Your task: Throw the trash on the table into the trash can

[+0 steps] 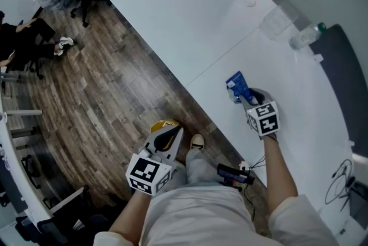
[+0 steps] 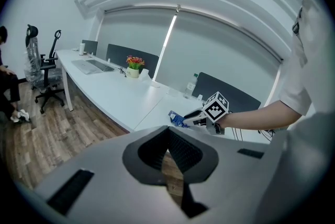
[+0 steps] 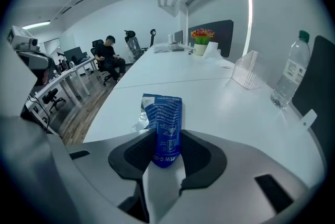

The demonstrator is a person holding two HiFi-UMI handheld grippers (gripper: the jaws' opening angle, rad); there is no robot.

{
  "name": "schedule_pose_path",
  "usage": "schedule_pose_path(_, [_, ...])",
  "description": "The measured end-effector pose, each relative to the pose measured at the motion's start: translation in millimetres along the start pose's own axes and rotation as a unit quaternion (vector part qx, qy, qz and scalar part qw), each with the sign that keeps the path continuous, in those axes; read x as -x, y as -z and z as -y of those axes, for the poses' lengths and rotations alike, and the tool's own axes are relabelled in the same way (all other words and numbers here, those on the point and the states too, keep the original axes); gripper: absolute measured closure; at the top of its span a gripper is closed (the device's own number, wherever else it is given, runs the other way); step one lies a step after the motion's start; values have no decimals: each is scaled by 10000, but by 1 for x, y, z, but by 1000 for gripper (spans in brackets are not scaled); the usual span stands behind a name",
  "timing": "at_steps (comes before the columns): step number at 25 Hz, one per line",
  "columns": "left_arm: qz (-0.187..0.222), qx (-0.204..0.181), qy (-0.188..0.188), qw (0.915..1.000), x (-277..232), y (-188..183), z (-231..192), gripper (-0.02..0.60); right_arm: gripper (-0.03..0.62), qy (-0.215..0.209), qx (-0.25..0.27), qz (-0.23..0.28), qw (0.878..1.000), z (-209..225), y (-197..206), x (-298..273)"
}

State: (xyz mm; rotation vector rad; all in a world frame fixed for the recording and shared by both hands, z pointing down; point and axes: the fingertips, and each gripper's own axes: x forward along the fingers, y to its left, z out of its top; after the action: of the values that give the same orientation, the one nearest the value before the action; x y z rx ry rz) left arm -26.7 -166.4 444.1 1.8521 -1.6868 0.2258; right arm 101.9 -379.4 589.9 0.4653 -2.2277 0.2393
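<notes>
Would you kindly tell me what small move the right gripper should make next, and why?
Probably lift straight up off the table: the jaws of the right gripper are closed on the blue packet, which stands upright between them. No trash can is in view, so it needs finding before carrying.

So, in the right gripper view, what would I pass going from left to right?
Seated person in dark clothes → crumpled blue foil packet → red and yellow flowers in a white pot → clear plastic stand → clear plastic water bottle with a green cap.
</notes>
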Motion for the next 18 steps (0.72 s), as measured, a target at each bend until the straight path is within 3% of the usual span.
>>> schedule_pose_path(3, [33, -36, 8, 10000, 2, 0, 0, 580, 543, 189, 72, 61, 9998, 3, -5, 6])
schedule_pose_path(18, [380, -130, -21, 9992, 24, -12, 7, 580, 550, 286, -26, 460, 9985, -9, -22, 48])
